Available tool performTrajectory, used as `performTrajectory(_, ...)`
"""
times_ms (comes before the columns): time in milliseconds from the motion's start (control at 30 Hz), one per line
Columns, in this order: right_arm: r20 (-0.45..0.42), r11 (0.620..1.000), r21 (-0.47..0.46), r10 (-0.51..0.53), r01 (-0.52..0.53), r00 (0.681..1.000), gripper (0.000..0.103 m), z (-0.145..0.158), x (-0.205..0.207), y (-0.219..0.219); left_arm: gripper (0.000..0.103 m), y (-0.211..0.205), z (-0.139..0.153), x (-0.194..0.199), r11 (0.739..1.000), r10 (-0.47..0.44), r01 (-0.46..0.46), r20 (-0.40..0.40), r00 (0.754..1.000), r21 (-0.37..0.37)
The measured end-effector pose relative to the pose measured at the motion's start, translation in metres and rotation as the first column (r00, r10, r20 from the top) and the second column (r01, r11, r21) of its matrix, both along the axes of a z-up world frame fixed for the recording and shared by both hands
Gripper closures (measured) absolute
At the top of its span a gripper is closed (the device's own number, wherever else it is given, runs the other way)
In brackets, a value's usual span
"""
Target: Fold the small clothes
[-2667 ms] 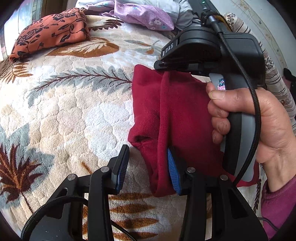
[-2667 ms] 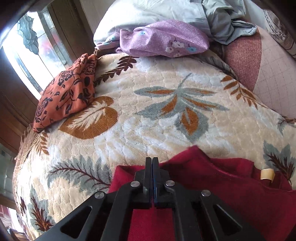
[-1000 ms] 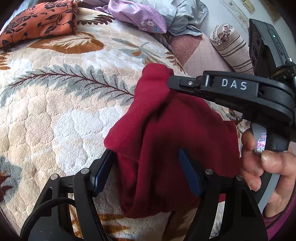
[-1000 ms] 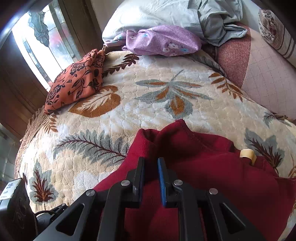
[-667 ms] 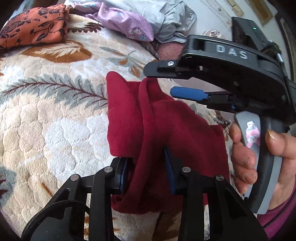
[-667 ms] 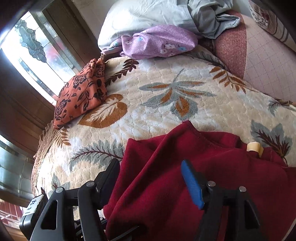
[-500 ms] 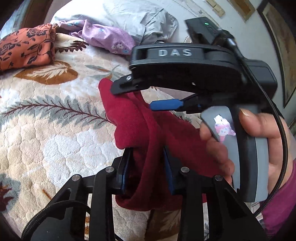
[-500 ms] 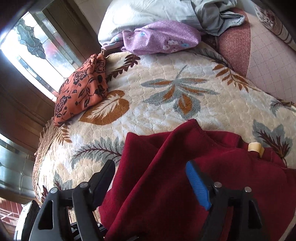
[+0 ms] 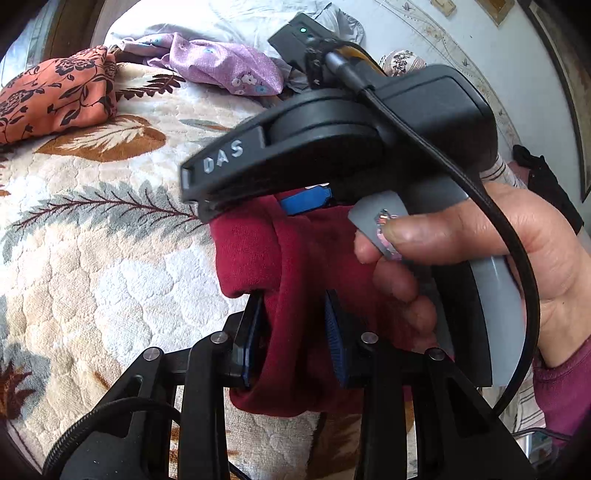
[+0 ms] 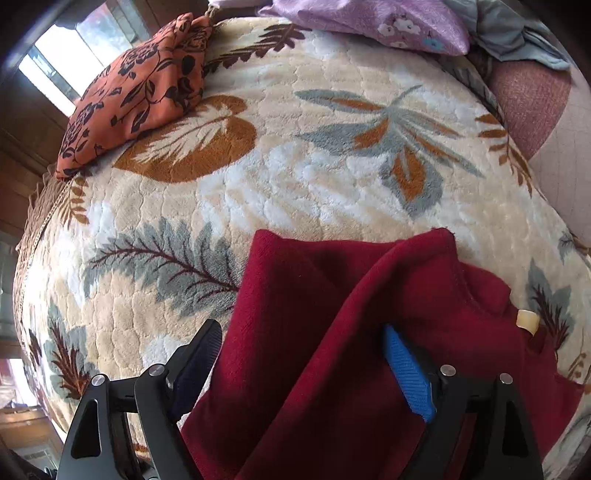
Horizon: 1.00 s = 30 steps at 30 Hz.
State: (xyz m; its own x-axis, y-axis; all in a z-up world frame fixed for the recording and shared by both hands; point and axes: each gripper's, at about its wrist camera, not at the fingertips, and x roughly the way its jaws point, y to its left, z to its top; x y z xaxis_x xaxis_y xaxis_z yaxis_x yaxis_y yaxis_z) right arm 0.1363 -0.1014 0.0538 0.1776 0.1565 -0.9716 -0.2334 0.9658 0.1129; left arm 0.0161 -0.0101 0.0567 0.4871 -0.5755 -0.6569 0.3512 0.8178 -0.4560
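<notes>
Two grippers work a dark red garment (image 10: 332, 332) on a leaf-print bedspread (image 10: 295, 177). L gripper (image 9: 293, 325) pinches a bunched fold of it near the bed's front edge, pads pressed into the cloth. R gripper (image 10: 306, 365), held by a hand (image 9: 480, 251), stands wide w/ cloth loose between its pads. Orange floral cloth (image 10: 136, 88) & purple cloth (image 10: 369, 22) lie at far side.
</notes>
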Motion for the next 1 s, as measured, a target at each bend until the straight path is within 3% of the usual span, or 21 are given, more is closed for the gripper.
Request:
performTrajectory(67, 0.02, 1.0, 0.02, -0.006, 0.005, 1.0, 0.049, 0.001, -0.005, -0.012, 0.072, -0.002, 0.0, -0.003, 1.0, -0.002, 0.001, 0.01, 1.0, 0.018)
performTrajectory(167, 0.076, 0.999, 0.041, 0.011, -0.014, 0.997, 0.07, 0.01, -0.018, -0.026, 0.072, -0.005, 0.001, -0.005, 0.999, -0.007, 0.006, 0.025, 1.0, 0.037)
performTrajectory(200, 0.097, 0.998, 0.055, 0.015, -0.02, 0.995, 0.072, 0.015, -0.024, -0.029, 0.072, -0.006, 0.002, -0.005, 0.999, -0.009, 0.008, 0.029, 1.0, 0.041)
performTrajectory(333, 0.181, 0.998, 0.063, 0.011, -0.023, 0.983, 0.077, 0.033, -0.044, -0.039, 0.071, -0.01, 0.003, -0.008, 0.998, -0.014, 0.011, 0.044, 0.999, 0.069)
performTrajectory(467, 0.208, 0.993, 0.121, -0.034, 0.008, 0.977, 0.078, 0.045, -0.051, -0.053, 0.044, -0.01, 0.003, -0.009, 0.999, -0.009, 0.007, 0.03, 1.0, 0.054)
performTrajectory(600, 0.226, 0.977, 0.206, -0.095, 0.048, 0.97, 0.079, 0.053, -0.055, -0.072, 0.044, -0.012, 0.002, -0.009, 0.999, -0.007, 0.006, 0.027, 1.0, 0.049)
performTrajectory(633, 0.227, 0.973, 0.225, -0.109, 0.057, 0.968, 0.079, 0.053, -0.056, -0.074, 0.044, -0.013, 0.002, -0.01, 0.999, -0.011, 0.009, 0.037, 0.999, 0.051)
performTrajectory(700, 0.23, 0.963, 0.26, -0.139, 0.077, 0.963, 0.08, 0.053, -0.061, -0.083, 0.063, -0.017, 0.006, -0.016, 0.998, -0.029, 0.026, 0.053, 0.998, 0.052)
performTrajectory(800, 0.244, 0.949, 0.299, -0.175, 0.098, 0.954, 0.082, 0.054, -0.069, -0.096, 0.074, -0.023, 0.014, -0.025, 0.997, -0.059, 0.056, 0.08, 0.995, 0.044)
performTrajectory(900, 0.266, 0.936, 0.335, -0.202, 0.106, 0.943, 0.084, 0.064, -0.082, -0.114, 0.079, -0.033, 0.03, -0.034, 0.997, -0.077, 0.076, 0.092, 0.993, 0.021)
performTrajectory(1000, 0.303, 0.931, 0.351, -0.216, 0.103, 0.928, 0.084, 0.082, -0.098, -0.134, 0.079, -0.058, 0.049, -0.049, 0.99, -0.134, 0.127, 0.141, 0.981, 0.056)
